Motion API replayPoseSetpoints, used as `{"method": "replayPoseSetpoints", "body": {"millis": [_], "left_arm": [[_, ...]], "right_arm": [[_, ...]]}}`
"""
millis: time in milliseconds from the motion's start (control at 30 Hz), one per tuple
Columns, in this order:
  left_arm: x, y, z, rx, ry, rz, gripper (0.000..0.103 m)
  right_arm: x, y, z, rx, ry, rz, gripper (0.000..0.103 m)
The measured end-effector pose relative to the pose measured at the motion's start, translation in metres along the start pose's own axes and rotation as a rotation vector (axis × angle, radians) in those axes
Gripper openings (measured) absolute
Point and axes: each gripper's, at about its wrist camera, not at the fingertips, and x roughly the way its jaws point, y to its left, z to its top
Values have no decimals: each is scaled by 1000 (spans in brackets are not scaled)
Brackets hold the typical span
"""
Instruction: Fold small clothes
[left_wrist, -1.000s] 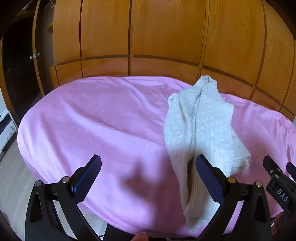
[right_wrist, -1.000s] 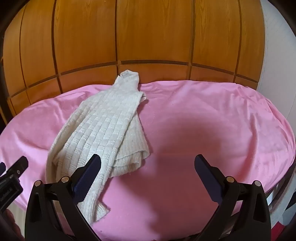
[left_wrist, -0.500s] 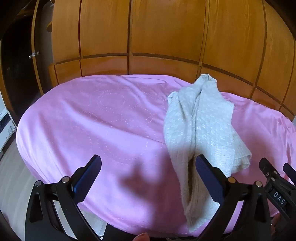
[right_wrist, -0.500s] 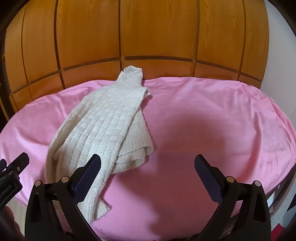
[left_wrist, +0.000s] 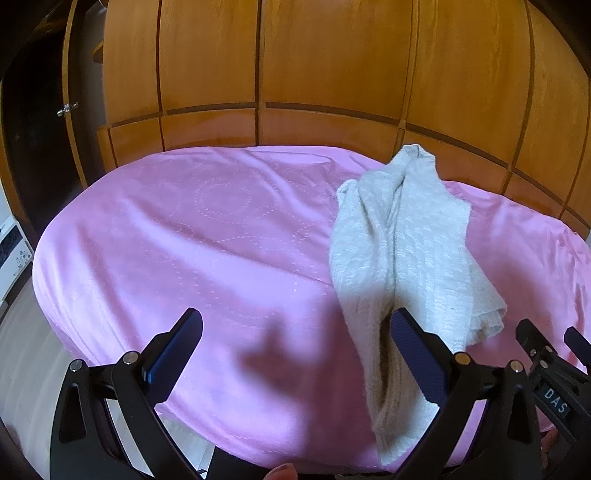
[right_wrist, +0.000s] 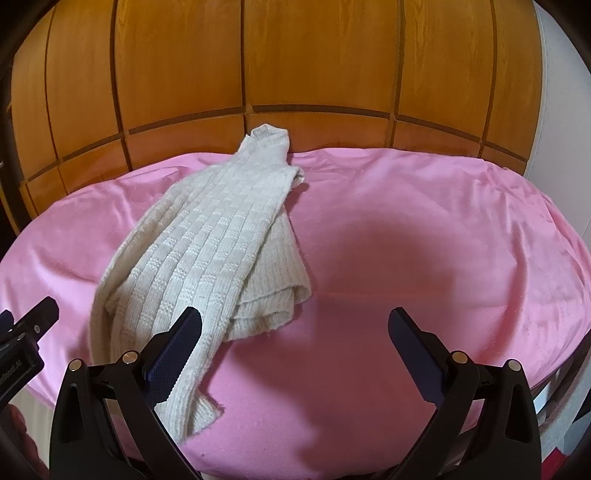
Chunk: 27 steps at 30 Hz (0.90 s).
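The white knitted sweater (left_wrist: 402, 251) lies on the pink blanket (left_wrist: 192, 243) that covers the bed. It is bunched up and partly doubled over, not flat. Its narrow end reaches the far edge of the bed, right by the brown wooden cupboard doors (left_wrist: 332, 74). One long part of it runs down to the near edge of the bed. In the right wrist view the sweater (right_wrist: 207, 251) sits on the left half of the blanket (right_wrist: 424, 240), and the right half is bare.

The left gripper (left_wrist: 295, 338) hangs over the near edge of the bed. Its jaws are spread wide and hold nothing. Its right finger (left_wrist: 417, 354) is in front of the long part of the sweater, but I cannot tell if it touches it. A dark shadow falls on the blanket between the two fingers.

The right gripper (right_wrist: 295, 338) is also over the near edge, with its jaws spread wide and nothing in them. Its left finger (right_wrist: 173, 350) is in front of the sweater's long part. Each gripper can be seen at the edge of the other's view.
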Motion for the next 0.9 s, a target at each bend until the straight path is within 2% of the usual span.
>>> {"method": "replayPoseSetpoints", "body": {"millis": [333, 900], "left_arm": [[0, 9, 1, -19, -12, 32, 101], [5, 14, 3, -25, 3, 37, 101]], "right_arm": [[6, -1, 1, 5, 18, 39, 100], [10, 4, -1, -7, 38, 104, 100]]}}
